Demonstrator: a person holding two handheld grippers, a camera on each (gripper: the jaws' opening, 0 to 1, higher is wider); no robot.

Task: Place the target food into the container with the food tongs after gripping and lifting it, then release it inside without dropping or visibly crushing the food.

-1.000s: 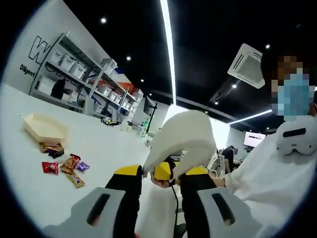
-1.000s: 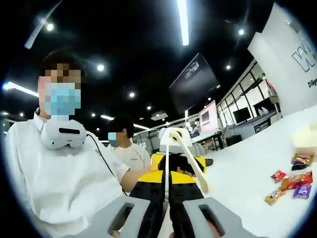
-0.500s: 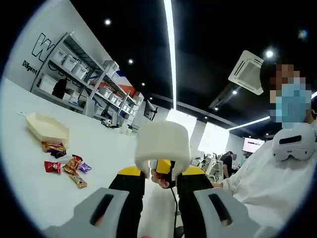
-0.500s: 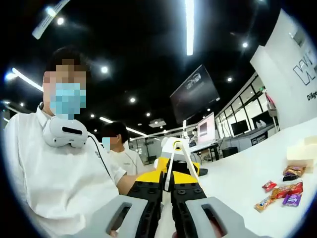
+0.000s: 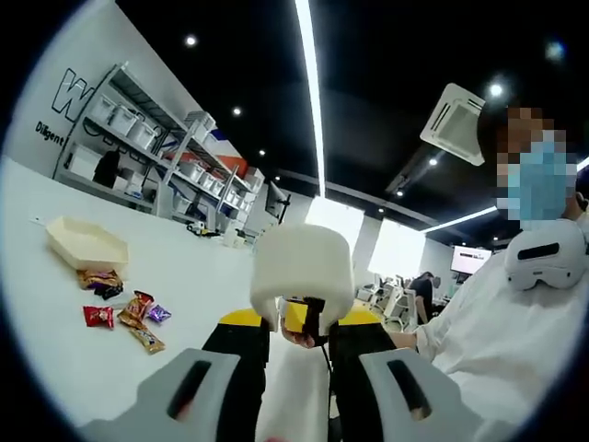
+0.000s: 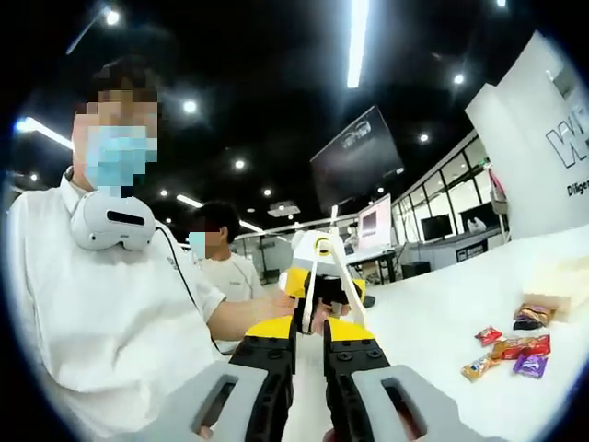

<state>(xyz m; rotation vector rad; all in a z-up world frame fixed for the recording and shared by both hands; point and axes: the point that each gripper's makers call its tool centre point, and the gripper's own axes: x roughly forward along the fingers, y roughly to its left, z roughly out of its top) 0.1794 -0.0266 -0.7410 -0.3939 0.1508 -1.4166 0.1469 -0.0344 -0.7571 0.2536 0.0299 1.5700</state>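
White food tongs [image 5: 302, 267] stand hinge-up between the yellow tips of my left gripper [image 5: 301, 320], which is shut on them. In the right gripper view the tongs [image 6: 316, 267] show edge-on as a narrow V in front of the left gripper [image 6: 324, 287]. One arm runs down toward the thin slit between the jaws of my right gripper [image 6: 309, 328], which are almost together; I cannot tell whether they touch it. Wrapped candies [image 5: 124, 311] lie on the white table [image 5: 55, 350] beside a beige container [image 5: 85, 241]. The same candies [image 6: 506, 345] and container [image 6: 563, 276] show at the right.
A person in a white shirt [image 5: 515, 331] with a headset at the neck holds both grippers up off the table. Another person [image 6: 221, 267] sits behind. Shelves with bins [image 5: 156, 157] stand along the far wall.
The tongs turned from tilted to upright in the left gripper view. The right gripper's jaws have parted slightly, and the left gripper with the tongs now sits higher in the right gripper view.
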